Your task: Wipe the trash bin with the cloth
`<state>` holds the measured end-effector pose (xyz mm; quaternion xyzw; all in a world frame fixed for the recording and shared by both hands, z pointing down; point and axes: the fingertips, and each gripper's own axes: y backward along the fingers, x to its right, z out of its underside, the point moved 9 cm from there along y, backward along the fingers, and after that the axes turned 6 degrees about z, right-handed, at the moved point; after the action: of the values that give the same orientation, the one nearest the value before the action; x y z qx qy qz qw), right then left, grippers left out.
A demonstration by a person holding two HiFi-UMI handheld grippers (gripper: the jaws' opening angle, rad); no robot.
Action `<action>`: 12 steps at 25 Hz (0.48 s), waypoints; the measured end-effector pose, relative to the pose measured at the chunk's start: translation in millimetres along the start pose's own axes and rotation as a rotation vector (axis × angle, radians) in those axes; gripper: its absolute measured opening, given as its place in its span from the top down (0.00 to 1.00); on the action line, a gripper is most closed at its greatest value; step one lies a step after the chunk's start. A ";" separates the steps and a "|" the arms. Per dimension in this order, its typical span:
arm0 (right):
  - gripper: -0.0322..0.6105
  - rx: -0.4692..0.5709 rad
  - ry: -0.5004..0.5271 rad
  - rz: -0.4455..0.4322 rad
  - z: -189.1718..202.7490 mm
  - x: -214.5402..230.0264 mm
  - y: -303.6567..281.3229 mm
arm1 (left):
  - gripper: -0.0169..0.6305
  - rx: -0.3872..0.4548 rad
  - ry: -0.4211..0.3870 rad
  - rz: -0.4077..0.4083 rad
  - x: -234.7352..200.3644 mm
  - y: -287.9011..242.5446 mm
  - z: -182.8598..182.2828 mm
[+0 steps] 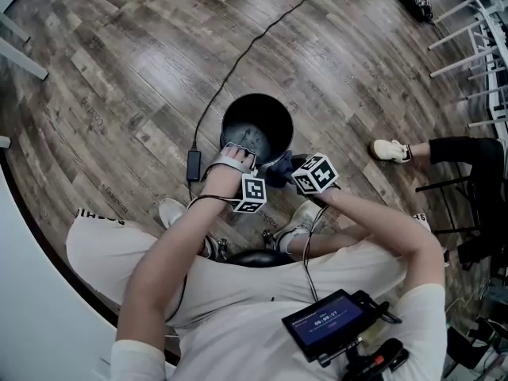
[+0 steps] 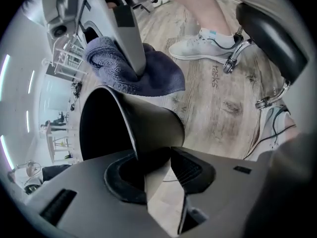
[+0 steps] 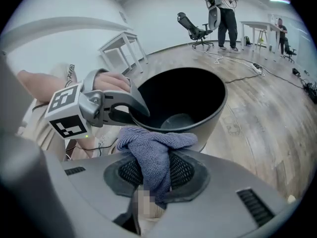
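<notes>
The black round trash bin point(image 1: 256, 125) stands upright on the wood floor in front of the person's knees. My left gripper point(image 1: 236, 157) sits at its near left rim. In the left gripper view the bin wall point(image 2: 148, 123) runs between the jaws of my left gripper point(image 2: 153, 155), with floor showing beside it, so the jaws stand open astride the rim. My right gripper point(image 1: 284, 171) hangs just right of it, by the near rim, shut on a bunched blue cloth point(image 3: 153, 148). The cloth point(image 2: 158, 76) droops against the outside of the bin point(image 3: 208, 113).
A black cable point(image 1: 238, 62) crosses the floor to a power adapter point(image 1: 194, 165) left of the bin. Another person's shoe point(image 1: 390, 150) lies to the right. White frames point(image 1: 484, 46) stand far right. An office chair point(image 3: 195, 31) and white table point(image 3: 121, 48) stand farther off.
</notes>
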<state>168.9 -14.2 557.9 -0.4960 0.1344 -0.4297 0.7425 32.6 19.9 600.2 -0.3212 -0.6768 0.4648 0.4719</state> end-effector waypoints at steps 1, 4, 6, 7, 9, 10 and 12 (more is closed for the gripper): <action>0.79 0.001 0.001 0.000 -2.2 -1.7 -0.1 | 0.74 0.001 -0.005 0.004 0.0 0.4 -0.5; 0.79 -0.019 -0.002 0.013 -3.0 0.3 -7.4 | 0.76 0.016 -0.030 0.004 2.4 2.9 -7.3; 0.79 -0.039 -0.003 0.024 0.7 5.1 -14.9 | 0.77 0.029 -0.022 0.009 3.4 3.9 -13.0; 0.79 -0.045 0.001 0.028 3.3 7.5 -19.9 | 0.77 0.036 -0.015 0.014 3.7 4.1 -14.6; 0.79 -0.061 0.011 0.035 9.7 12.1 -32.9 | 0.77 0.047 -0.002 0.024 4.3 4.0 -16.3; 0.79 -0.074 0.015 0.037 13.5 14.6 -40.9 | 0.77 0.050 0.001 0.026 4.5 3.9 -17.0; 0.79 -0.099 0.018 0.041 22.1 20.5 -59.2 | 0.77 0.052 0.007 0.027 3.8 3.9 -18.4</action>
<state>165.0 -24.5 623.5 -0.5255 0.1723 -0.4115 0.7244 48.5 30.6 600.1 -0.3194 -0.6585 0.4875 0.4760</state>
